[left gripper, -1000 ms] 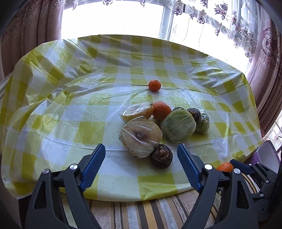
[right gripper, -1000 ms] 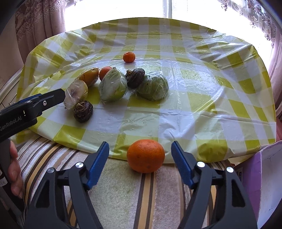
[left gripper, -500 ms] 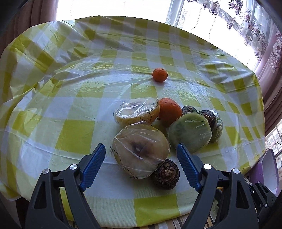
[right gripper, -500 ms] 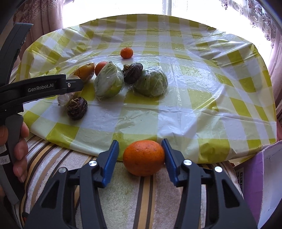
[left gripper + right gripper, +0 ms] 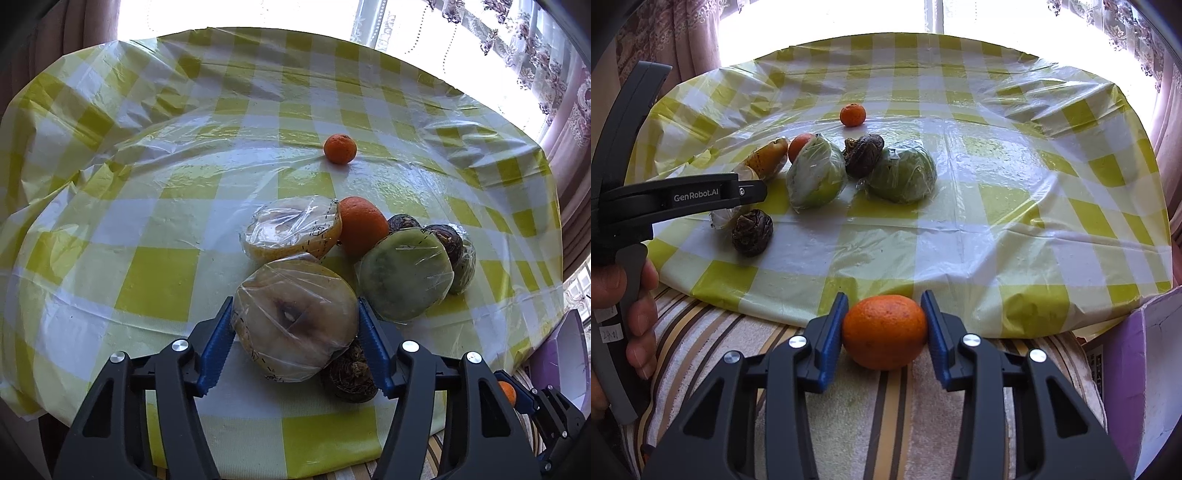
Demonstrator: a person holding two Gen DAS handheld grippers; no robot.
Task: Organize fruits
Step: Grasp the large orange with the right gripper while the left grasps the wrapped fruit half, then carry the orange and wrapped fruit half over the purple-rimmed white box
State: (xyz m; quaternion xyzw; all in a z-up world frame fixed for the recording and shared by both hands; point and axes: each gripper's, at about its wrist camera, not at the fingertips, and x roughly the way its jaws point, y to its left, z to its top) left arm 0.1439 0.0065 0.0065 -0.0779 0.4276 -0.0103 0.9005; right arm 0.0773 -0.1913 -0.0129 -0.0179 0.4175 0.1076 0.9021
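The right gripper clamps a round, pebbly orange on striped cloth beside the glossy checked tablecloth. The left gripper's ribbed blue jaws are closing around a film-wrapped halved fruit on that tablecloth.

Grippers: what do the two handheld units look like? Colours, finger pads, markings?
Both match: matte black plastic frames with cut-out arms and round silver pivot screws. Left tool and right tool each carry blue ribbed pads. The left unit's side reads "GenRobot.AI" in white, above a grey handle with a white label.
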